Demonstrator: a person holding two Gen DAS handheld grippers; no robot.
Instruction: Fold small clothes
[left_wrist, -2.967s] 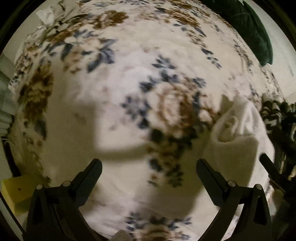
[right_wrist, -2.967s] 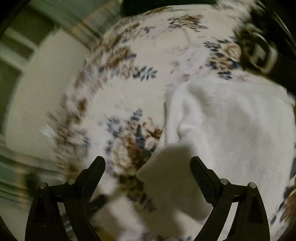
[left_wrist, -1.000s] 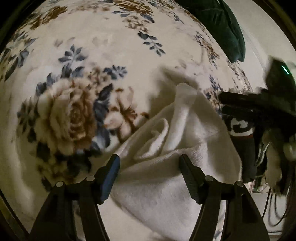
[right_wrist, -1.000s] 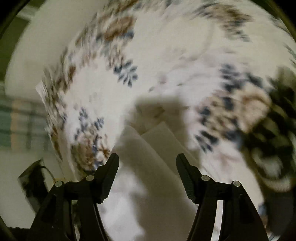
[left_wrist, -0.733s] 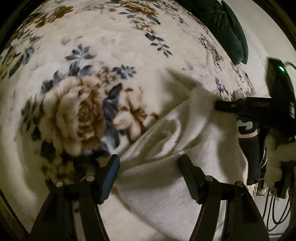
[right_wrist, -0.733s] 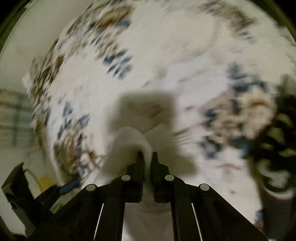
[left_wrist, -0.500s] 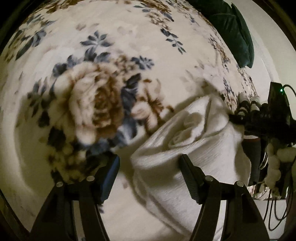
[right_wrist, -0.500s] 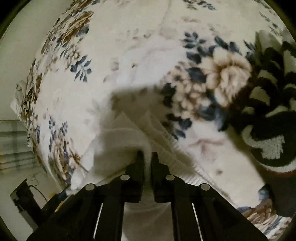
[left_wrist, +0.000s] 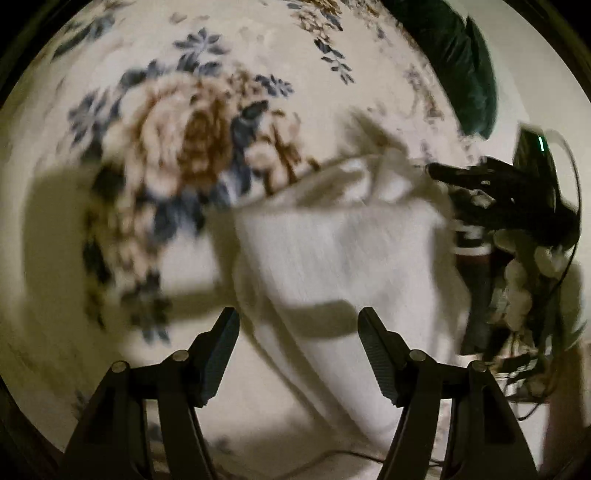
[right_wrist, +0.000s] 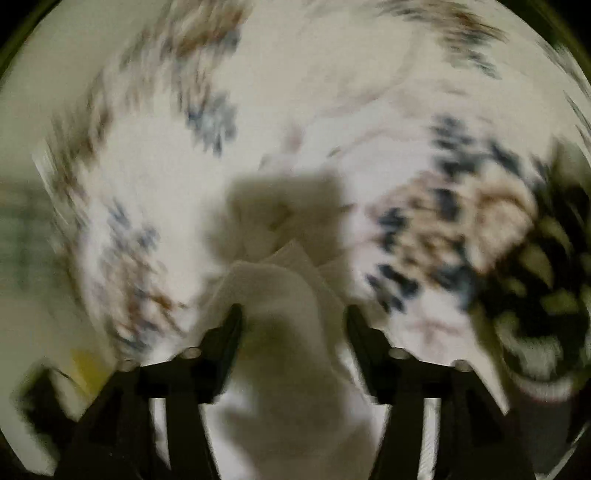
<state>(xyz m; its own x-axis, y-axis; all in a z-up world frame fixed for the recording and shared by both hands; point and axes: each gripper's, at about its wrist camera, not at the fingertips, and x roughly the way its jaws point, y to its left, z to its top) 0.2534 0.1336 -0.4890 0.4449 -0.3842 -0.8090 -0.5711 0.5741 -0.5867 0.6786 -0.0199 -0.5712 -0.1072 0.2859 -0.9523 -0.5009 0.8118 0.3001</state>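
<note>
A white knitted garment (left_wrist: 340, 258) lies on the floral blanket (left_wrist: 177, 147), partly folded, with its far edge raised. My left gripper (left_wrist: 297, 336) is open above its near part, jaws apart and holding nothing. In the left wrist view the right gripper (left_wrist: 480, 177) shows at the garment's far right corner. In the blurred right wrist view my right gripper (right_wrist: 293, 328) is open, and a bunched white corner of the garment (right_wrist: 288, 280) lies between and just beyond its fingers.
A dark green cushion (left_wrist: 458, 66) lies at the blanket's far right. A black-and-white patterned garment (right_wrist: 543, 295) lies to the right of the white one. Cables (left_wrist: 546, 295) hang by the right edge. The blanket (right_wrist: 258, 110) stretches away to the left and far side.
My right gripper was shut on the garment's corner half a second ago and now stands open. The garment has been drawn over itself and spread wider. My left gripper stayed open.
</note>
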